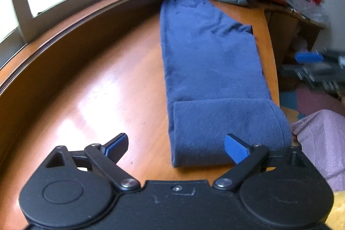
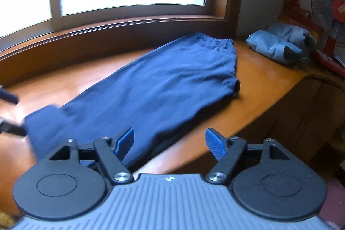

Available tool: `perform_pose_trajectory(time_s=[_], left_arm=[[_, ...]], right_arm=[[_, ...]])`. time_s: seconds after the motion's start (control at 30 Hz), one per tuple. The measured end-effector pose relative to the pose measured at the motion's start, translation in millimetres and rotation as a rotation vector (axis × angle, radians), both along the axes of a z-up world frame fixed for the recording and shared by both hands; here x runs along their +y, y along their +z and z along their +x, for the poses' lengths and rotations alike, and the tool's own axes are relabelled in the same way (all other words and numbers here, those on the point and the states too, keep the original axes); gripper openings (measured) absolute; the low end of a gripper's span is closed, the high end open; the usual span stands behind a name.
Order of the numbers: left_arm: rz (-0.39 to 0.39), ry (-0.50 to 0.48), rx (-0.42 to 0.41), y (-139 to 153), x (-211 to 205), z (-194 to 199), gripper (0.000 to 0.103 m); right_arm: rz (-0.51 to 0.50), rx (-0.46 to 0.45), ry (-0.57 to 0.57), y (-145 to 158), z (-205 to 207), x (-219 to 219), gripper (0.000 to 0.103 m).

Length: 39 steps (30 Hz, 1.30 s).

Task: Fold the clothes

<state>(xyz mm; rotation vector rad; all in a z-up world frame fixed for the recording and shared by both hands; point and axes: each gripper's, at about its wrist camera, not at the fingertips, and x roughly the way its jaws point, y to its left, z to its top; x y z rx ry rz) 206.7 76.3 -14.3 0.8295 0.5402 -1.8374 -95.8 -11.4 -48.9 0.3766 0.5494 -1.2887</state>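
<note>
Blue trousers (image 1: 207,61) lie on the wooden surface (image 1: 107,89), hem folded over; left tool (image 1: 175,148) and right tool (image 2: 169,142) open, empty.

Dark blue fleece trousers (image 1: 207,53) laid flat lengthwise along glossy orange-brown wooden bench (image 1: 107,89), leg end folded back once, elastic waistband toward the far window corner.

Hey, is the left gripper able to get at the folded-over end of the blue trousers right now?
Probably yes. The left gripper is open, and the folded end of the blue trousers lies right ahead on the wooden table, partly between its fingers, with nothing in the way.
</note>
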Motion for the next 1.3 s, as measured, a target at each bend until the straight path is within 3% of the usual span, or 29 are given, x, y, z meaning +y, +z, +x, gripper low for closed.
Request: perform_pose_trajectory(time_s=[0.3, 0.4, 0.57, 0.87, 0.97, 1.23, 1.3], left_arm=[[-0.014, -0.005, -0.048, -12.5, 26.8, 8.9, 0.096], [-0.014, -0.01, -0.05, -15.0, 26.4, 5.9, 0.096], [-0.027, -0.039, -0.071, -17.4, 23.4, 1.7, 0.096], [-0.015, -0.12, -0.068, -27.7, 16.9, -4.1, 0.095], [-0.07, -0.171, -0.112, -27.9, 16.4, -12.1, 0.094], [-0.131, -0.327, -0.222, -44.6, 4.7, -25.0, 0.084], [-0.128, -0.363, -0.211, -45.6, -0.4, -25.5, 0.08]], right_arm=[[-0.006, -0.038, 0.06, -5.0, 27.2, 61.3, 0.076], [-0.02, -0.067, 0.106, -7.5, 33.5, 67.5, 0.076], [-0.028, -0.026, 0.185, -13.7, 49.6, 69.0, 0.076], [-0.05, -0.013, 0.187, -28.0, 75.1, 79.2, 0.076], [-0.065, 0.016, 0.19, -33.1, 82.0, 80.2, 0.076], [-0.047, 0.035, 0.2, -48.2, 88.3, 76.2, 0.067], [-0.036, 0.029, 0.202, -52.0, 89.1, 73.7, 0.055]])
